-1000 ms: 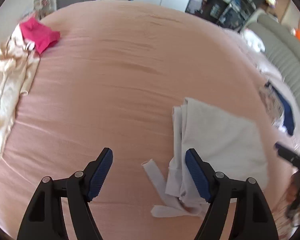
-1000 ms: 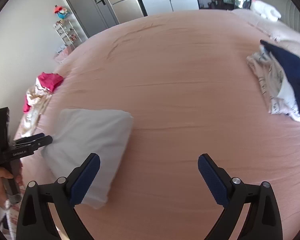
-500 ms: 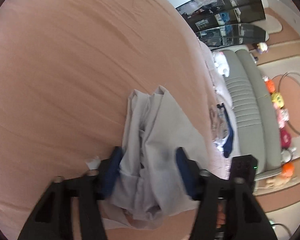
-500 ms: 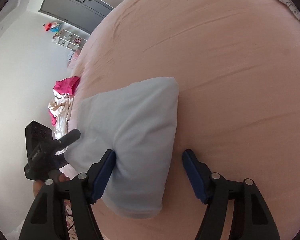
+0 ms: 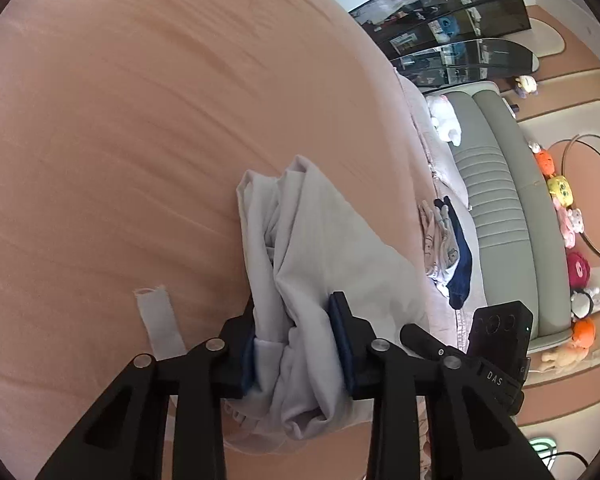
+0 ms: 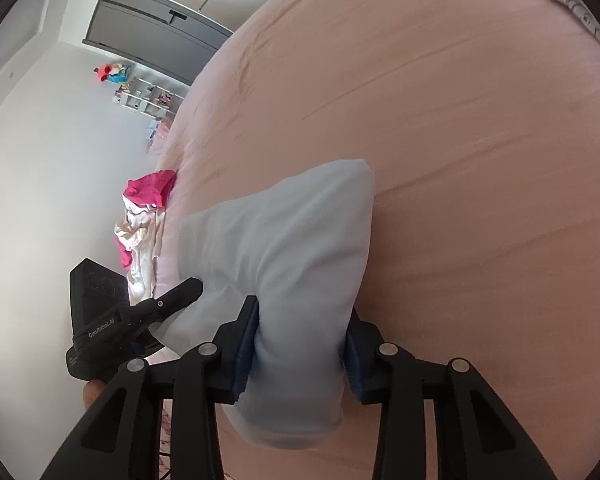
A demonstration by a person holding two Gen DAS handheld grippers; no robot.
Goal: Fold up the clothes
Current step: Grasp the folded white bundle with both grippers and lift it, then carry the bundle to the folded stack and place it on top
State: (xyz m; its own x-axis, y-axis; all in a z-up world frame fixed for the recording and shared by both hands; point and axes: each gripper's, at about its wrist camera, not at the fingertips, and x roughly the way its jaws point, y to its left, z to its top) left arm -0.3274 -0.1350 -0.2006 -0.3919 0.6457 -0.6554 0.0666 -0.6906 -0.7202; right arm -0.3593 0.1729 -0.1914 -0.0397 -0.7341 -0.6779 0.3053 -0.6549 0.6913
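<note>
the left gripper [image 5: 298,344] is clamped on the bunched near edge of a folded pale grey garment [image 5: 300,248], its blue pads pressed into the cloth from both sides. the right gripper [image 6: 300,350] pinches the same garment's other near end, smooth fabric bulging out between its fingers. the garment lies near the front edge of a bed covered in a pink sheet [image 5: 140,120]. a loose pale strip [image 5: 158,318] trails on the sheet just left of the left gripper. farther off, a pink and cream clothes pile [image 6: 142,216] sits at the bed's left edge, and a navy and patterned pile [image 5: 446,248] lies to the right.
</note>
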